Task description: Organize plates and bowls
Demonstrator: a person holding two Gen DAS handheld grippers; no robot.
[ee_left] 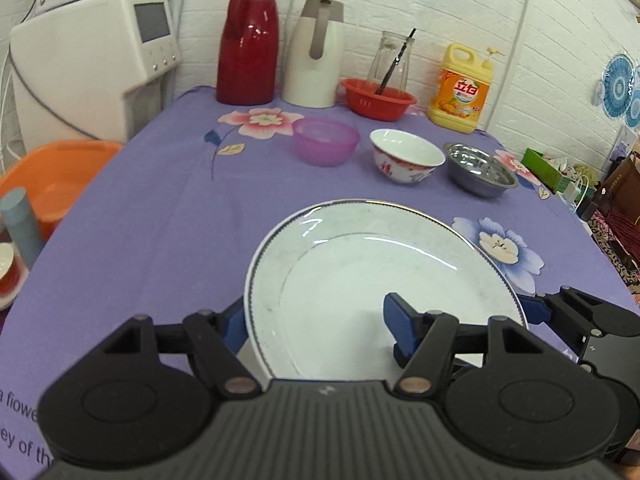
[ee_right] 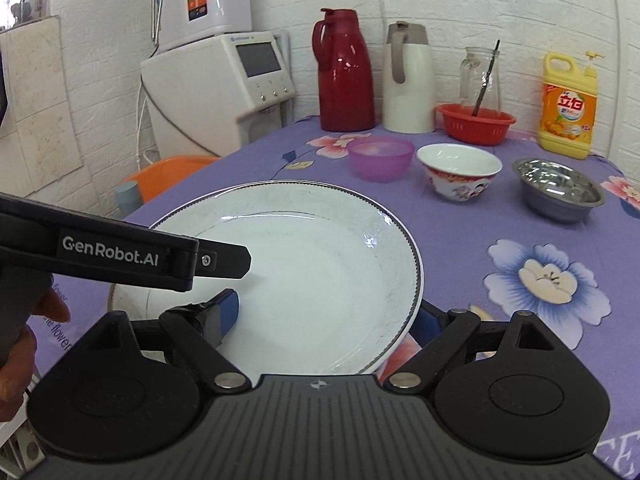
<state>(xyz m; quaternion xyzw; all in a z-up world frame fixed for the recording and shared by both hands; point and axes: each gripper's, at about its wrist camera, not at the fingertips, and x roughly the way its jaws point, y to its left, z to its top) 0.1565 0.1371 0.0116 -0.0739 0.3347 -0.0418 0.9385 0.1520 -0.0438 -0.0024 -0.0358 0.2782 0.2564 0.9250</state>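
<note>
A large white plate (ee_left: 360, 272) (ee_right: 304, 280) with a dark rim is held over the near part of the purple flowered tablecloth (ee_left: 160, 220). My left gripper (ee_left: 318, 324) is shut on the plate's left rim, one finger beneath and one on top. My right gripper (ee_right: 326, 318) is shut on its right rim the same way. Each gripper shows in the other's view: right gripper (ee_left: 536, 308), left gripper (ee_right: 224, 260). Further back stand a purple plastic bowl (ee_left: 326, 140) (ee_right: 380, 158), a patterned porcelain bowl (ee_left: 406, 156) (ee_right: 458, 170) and a steel bowl (ee_left: 480, 168) (ee_right: 558, 188) in a row.
Along the back wall stand a red thermos (ee_left: 248, 44), a white jug (ee_left: 316, 56), a red basket (ee_left: 378, 98) in front of a glass jar, and a yellow detergent bottle (ee_left: 460, 88). A white water dispenser (ee_left: 88, 64) and an orange basin (ee_left: 52, 176) sit left of the table.
</note>
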